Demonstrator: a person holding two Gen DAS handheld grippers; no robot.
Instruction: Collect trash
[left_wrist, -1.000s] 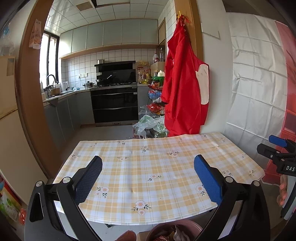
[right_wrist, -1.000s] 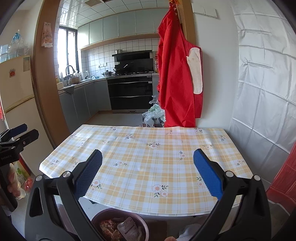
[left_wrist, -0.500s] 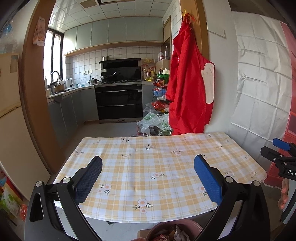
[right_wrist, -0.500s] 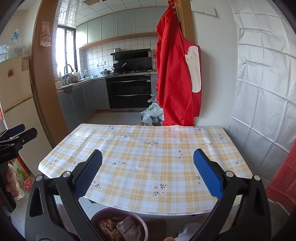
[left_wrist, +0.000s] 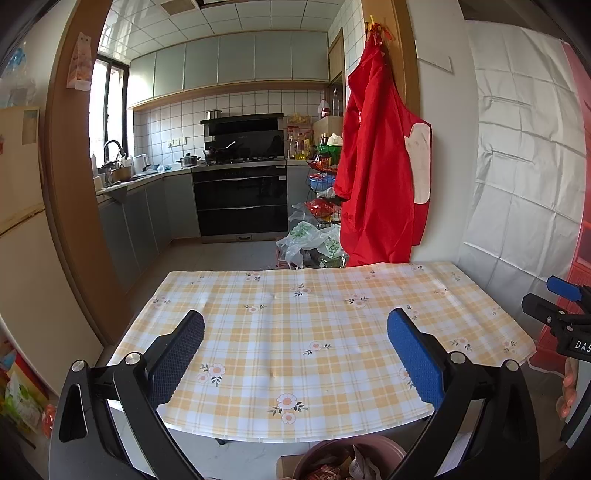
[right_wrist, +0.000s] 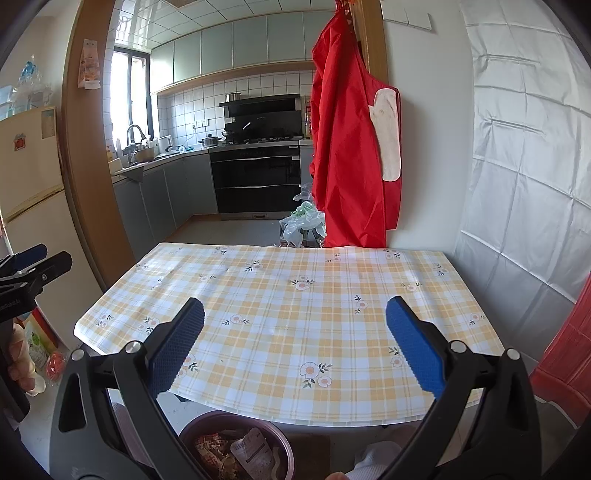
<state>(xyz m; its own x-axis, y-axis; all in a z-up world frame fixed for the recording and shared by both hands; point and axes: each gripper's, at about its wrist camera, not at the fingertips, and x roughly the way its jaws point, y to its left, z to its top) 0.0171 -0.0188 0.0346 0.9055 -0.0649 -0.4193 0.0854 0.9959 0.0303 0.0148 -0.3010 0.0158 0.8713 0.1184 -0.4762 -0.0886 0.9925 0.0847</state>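
Both grippers, left (left_wrist: 295, 350) and right (right_wrist: 294, 345), hover at the near edge of the counter (right_wrist: 295, 295) with fingers spread wide, holding nothing. Trash (right_wrist: 236, 454) fills a purple bin (right_wrist: 192, 432) on the floor just below that near edge, under the grippers. Far behind, a red apron (right_wrist: 351, 147) hangs by the kitchen doorway.

Both wrist views look forward from the near edge of the surface (left_wrist: 295, 332), facing the far kitchen. They share the surface (right_wrist: 295, 295), the red apron (left_wrist: 380, 177) and the bin (right_wrist: 236, 443) just below.
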